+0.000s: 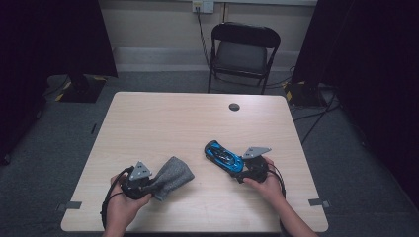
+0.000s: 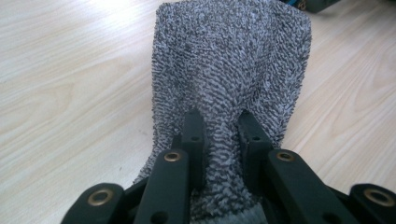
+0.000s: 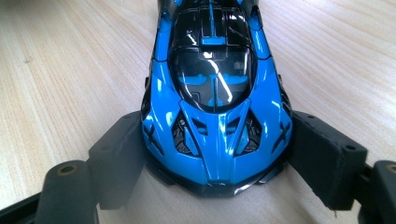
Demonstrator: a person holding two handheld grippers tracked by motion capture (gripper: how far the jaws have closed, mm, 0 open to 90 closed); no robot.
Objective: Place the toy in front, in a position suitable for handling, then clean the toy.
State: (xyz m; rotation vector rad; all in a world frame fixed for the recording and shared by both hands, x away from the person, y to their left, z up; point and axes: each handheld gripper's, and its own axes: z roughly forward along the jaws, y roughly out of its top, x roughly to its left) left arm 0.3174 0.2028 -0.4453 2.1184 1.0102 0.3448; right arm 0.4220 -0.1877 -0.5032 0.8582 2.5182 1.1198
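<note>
High view placed the toy car (image 1: 223, 156) toward the tabletop's (image 1: 163, 118) right edge and the grey cloth (image 1: 171, 176) near its front edge, left of centre. The left gripper (image 2: 219, 126) pinched a fold of cloth between nearly shut jaws; the right gripper (image 3: 217, 154) clamped the car's end on both flanks. Both things seemed gripped, so wiping looked next, calling for cloth brought across onto the car. Right gripper view showed the car's glossy windscreen, which the high view blurred.
</note>
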